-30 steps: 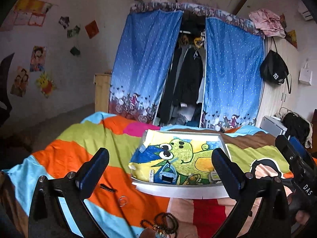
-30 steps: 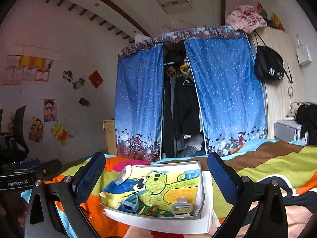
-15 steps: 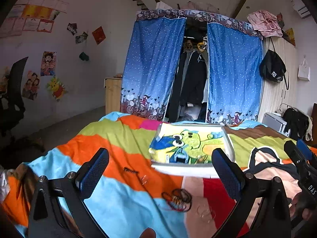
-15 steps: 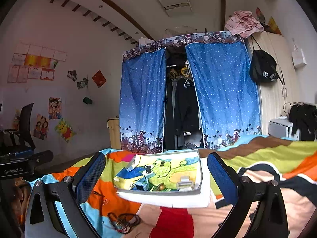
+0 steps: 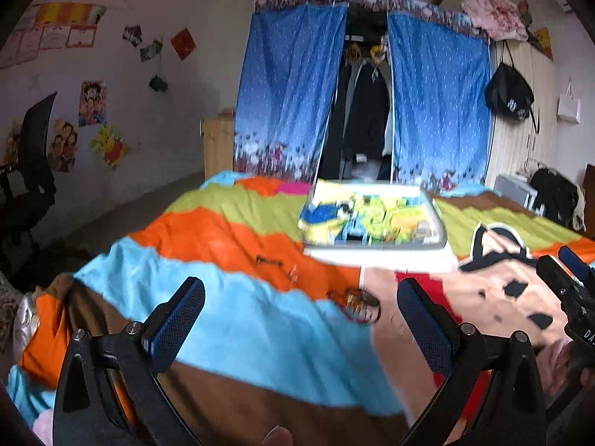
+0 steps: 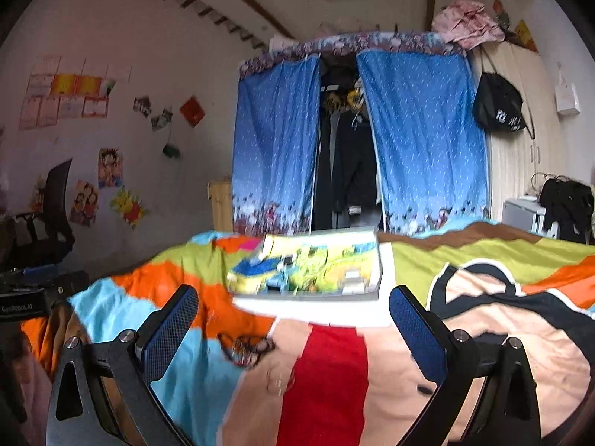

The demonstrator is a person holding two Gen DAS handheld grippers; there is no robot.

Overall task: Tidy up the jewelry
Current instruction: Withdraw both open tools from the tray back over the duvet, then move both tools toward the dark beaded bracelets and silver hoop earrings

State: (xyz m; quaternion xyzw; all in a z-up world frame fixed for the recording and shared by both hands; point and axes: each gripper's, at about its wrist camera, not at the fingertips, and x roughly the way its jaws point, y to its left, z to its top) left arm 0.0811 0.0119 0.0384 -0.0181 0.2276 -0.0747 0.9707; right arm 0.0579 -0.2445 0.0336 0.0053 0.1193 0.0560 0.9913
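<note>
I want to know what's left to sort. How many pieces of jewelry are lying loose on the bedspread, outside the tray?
3 that I can make out: a dark beaded bracelet on the bedspread, a small dark piece on the orange stripe, and a small ring beside it. Blur may hide others.

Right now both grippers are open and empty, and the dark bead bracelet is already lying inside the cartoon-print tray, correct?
Not quite. The dark bead bracelet lies on the striped blanket, short of the cartoon-print tray, not inside it; the left wrist view shows this. The rest holds: left gripper and right gripper are open and empty.
</note>
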